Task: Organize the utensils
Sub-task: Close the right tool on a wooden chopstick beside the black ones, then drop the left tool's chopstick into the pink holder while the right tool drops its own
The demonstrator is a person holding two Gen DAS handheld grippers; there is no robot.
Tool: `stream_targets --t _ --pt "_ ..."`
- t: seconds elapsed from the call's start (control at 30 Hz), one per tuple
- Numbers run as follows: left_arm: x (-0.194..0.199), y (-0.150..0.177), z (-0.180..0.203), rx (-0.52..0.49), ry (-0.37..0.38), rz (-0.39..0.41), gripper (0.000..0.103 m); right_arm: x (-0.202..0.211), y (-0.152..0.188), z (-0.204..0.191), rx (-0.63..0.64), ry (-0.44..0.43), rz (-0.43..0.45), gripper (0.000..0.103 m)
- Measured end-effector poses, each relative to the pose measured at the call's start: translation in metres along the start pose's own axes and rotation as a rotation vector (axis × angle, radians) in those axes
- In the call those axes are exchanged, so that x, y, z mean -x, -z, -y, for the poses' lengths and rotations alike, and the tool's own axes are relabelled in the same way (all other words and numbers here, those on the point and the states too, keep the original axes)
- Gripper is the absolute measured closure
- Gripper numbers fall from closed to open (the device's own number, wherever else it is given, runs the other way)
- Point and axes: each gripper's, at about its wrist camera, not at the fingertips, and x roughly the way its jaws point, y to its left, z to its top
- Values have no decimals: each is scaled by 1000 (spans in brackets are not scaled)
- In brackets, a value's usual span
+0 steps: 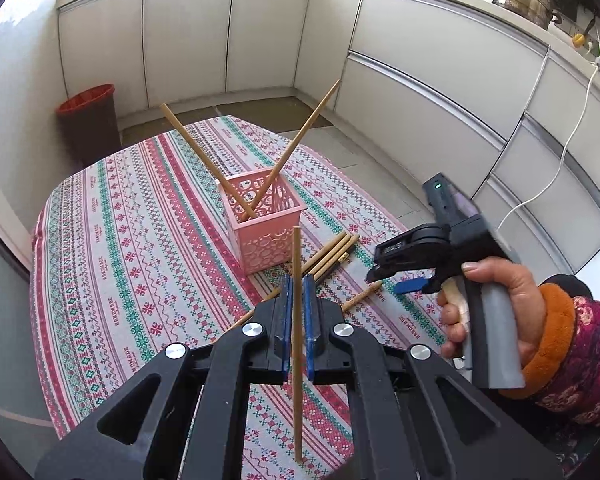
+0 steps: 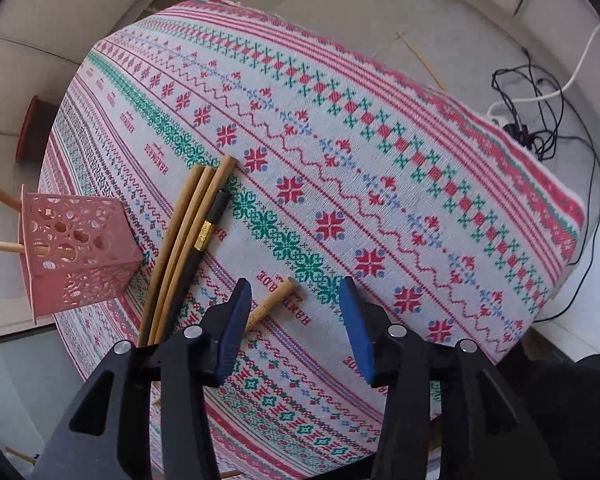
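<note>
The left tool (image 1: 298, 292) is pinching one wooden chopstick (image 1: 297, 344) between its blue pads, the stick standing nearly upright over the patterned worktop (image 1: 112, 240). Beyond it sits the pink lattice holder (image 1: 266, 232) with two chopsticks (image 1: 236, 168) already leaning crossed inside. Just beside the holder lie the loose ones — three wooden sticks (image 2: 180, 240) and a black one with a gold band (image 2: 204, 240) in a bundle, and another wooden stick (image 2: 272, 300) apart from them. The right tool (image 2: 296, 308), held by a hand (image 1: 496, 308) in an orange-cuffed sleeve, hangs over that lone stick with its jaws spread and nothing pressed between them.
</note>
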Motion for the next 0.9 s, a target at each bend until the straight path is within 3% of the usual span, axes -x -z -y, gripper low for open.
stream_targets --t 0.13,0.2,0.23,0.27,0.37,0.6,0.67,0.9 --pt "-1 -1 -8 19 11 5 98 -11 3 -19 1 42 -1 56" --pt "0 0 -13 31 22 7 98 -14 9 -29 -21 108 34 58" --pt "0 0 -16 35 26 7 98 -15 11 -35 -24 138 51 64" --pt "0 1 -18 39 31 5 98 -15 14 -39 -17 163 68 82" --pt "-7 3 -19 39 69 -37 98 -15 16 -39 -44 146 94 95" --pt "-76 16 2 19 132 -270 90 -9 -1 -12 -38 30 97 96" --pt "-96 17 14 10 140 -316 83 -4 -5 -3 -23 27 109 95" --pt "-156 14 42 -27 46 -420 78 5 -28 36 -22 4 112 95"
